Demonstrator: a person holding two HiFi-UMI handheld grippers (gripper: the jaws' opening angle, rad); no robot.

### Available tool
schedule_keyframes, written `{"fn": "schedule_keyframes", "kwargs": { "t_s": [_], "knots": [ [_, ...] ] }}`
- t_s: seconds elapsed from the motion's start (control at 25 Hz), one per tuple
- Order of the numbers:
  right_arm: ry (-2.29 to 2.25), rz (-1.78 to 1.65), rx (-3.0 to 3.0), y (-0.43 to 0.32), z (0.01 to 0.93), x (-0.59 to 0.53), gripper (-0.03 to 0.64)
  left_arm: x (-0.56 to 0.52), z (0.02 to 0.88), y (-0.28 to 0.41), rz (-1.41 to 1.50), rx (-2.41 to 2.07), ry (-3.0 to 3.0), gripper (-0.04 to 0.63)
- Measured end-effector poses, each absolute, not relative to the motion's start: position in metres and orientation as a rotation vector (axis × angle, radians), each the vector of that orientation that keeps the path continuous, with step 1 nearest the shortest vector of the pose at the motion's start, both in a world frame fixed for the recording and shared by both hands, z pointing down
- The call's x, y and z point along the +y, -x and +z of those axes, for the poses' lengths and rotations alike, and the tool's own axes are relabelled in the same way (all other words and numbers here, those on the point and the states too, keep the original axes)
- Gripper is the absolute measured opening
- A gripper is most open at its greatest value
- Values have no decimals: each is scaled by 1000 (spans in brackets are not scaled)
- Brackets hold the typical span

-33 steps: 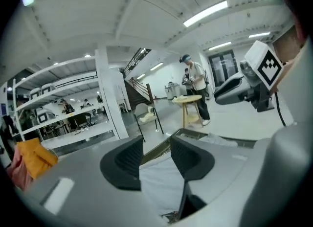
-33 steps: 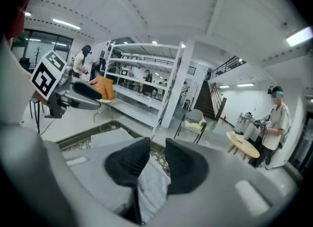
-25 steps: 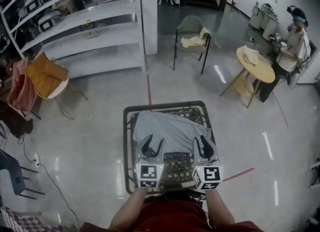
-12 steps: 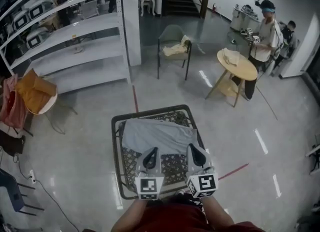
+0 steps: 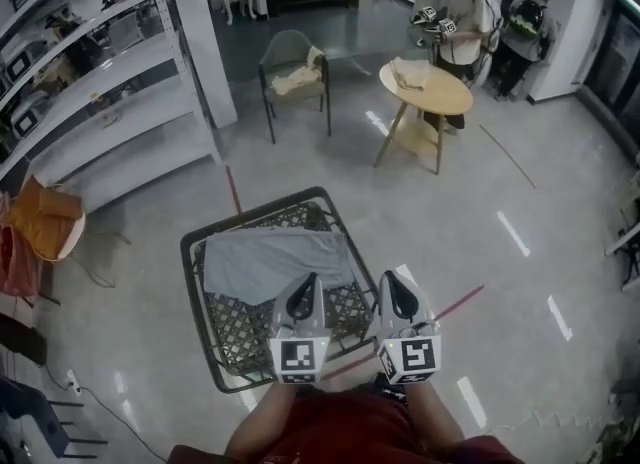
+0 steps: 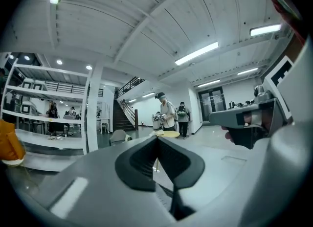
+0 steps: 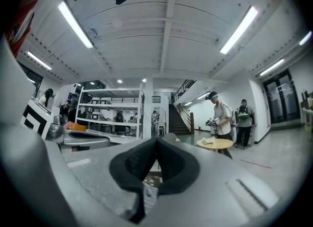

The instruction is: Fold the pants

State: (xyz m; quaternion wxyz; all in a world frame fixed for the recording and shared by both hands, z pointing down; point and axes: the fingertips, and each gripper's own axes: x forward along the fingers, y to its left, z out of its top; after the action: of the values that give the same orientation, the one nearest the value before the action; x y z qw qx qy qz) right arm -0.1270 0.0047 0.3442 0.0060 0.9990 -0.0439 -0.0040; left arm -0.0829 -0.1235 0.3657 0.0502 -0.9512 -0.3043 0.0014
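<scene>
- Both grippers have drawn back from over the pants toward the person's body since the earlier head view, and the woven-top table [image 5: 238,328] now sits further toward the lower left of the frame.
- Left gripper [image 5: 306,281] lies at lower centre with its jaws pressed together; its own view [image 6: 157,138] shows the dark pads meeting with nothing between them, only the room beyond.
- Right gripper [image 5: 392,279], just beside it on the right, is likewise closed and empty; its own view [image 7: 157,141] shows the pads touching. A second ago both pairs of jaws stood apart over the cloth, and they have just been closing on nothing.
- Grey pants [image 5: 272,260] lie on the far half of the table top, left of centre in the frame, as a compact flat rectangle. Neither tool touches them; the near weave is bare.
- Judging by that tidy shape and the withdrawn, closed tools, the folding looks finished or nearly so. Pulling the hands in and shutting the jaws reads as a rest pose, keeping the tips clear so the fold is not dragged open.
- Far behind, at upper right, a round wooden table [image 5: 425,89] with people beside it, and a chair [image 5: 296,70] at upper centre, play no part.
</scene>
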Motion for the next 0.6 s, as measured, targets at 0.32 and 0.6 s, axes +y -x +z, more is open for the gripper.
{"fn": "schedule_keyframes", "kwargs": {
  "t_s": [0.32, 0.6],
  "knots": [
    [-3117, -17, 143, 182, 342, 164, 2, 50, 372, 121, 6, -1195, 2811, 5],
    [-3092, 51, 355, 241, 359, 277, 2, 176, 387, 155, -18, -1380, 2725, 5]
  ]
}}
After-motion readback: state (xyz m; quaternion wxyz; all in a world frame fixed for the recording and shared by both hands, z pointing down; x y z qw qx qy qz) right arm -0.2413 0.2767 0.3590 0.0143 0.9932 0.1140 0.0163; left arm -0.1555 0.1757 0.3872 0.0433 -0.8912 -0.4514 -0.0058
